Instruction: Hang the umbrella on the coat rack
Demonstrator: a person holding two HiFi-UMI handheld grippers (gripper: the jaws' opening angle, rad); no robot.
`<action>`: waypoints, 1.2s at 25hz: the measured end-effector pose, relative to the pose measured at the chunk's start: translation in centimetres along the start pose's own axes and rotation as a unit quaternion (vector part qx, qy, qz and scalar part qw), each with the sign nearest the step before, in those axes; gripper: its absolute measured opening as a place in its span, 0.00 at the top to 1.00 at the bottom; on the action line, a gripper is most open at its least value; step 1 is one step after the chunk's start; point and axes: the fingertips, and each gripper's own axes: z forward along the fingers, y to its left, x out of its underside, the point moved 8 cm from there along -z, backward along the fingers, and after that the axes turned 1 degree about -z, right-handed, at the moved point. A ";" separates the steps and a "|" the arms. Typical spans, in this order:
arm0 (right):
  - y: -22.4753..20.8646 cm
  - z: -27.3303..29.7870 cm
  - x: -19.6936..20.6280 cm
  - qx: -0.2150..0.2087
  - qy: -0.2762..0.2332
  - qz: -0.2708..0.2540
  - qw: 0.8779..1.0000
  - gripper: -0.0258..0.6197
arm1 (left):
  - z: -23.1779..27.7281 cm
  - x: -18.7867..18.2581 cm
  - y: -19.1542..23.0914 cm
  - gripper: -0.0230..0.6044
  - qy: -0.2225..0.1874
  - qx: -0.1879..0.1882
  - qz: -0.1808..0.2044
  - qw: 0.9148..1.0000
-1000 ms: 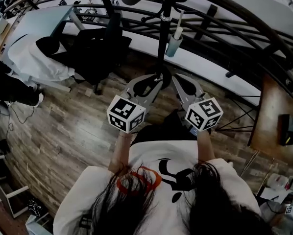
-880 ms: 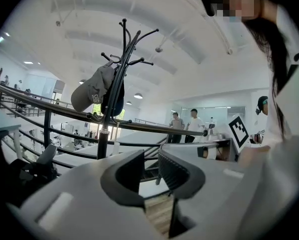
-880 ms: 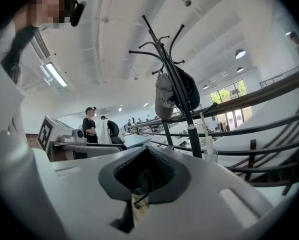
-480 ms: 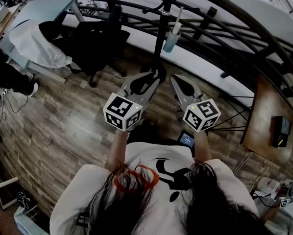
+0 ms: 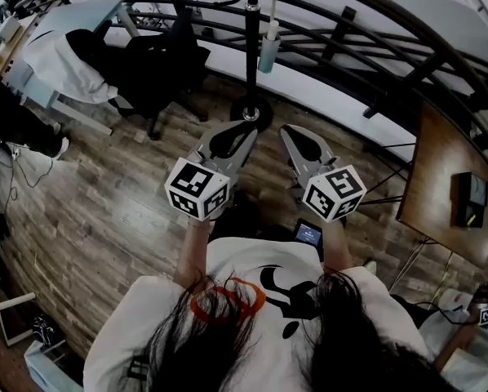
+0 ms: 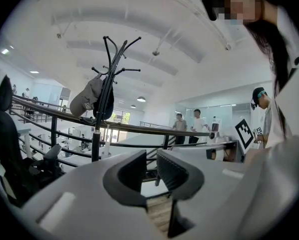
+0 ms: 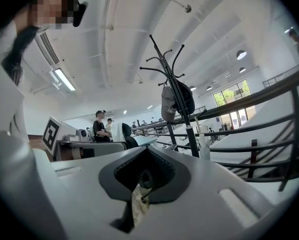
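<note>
Your left gripper [image 5: 246,131] carries its jaws slightly apart and empty, and your right gripper [image 5: 288,132] has its jaws pressed together on nothing. Both hover low, since the pale blue folded umbrella [image 5: 266,51] seems already hung beside the black metal coat rack [image 5: 248,64].

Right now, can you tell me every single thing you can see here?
coat rack: one, black, by the railing ahead
cap: one, grey, hanging on the coat rack
dark thing: one, black, hanging beside the cap; can't tell what it is
tube: one, pale blue, beside the rack's pole; maybe a folded umbrella
railing: one, black, across the front
chair: one, black, left
cloth: one, white, far left
table: one, brown wood, right
box: one, black, on that table
floor: brown wood planks
people: three, far off
left gripper: grey, jaws apart, empty
right gripper: grey, jaws together
</note>
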 end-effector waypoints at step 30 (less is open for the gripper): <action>8.5 -12.1 3.4 -0.073 0.002 -0.023 0.997 0.93 | -8.8 3.9 -14.5 0.89 -0.001 -0.044 0.010 0.999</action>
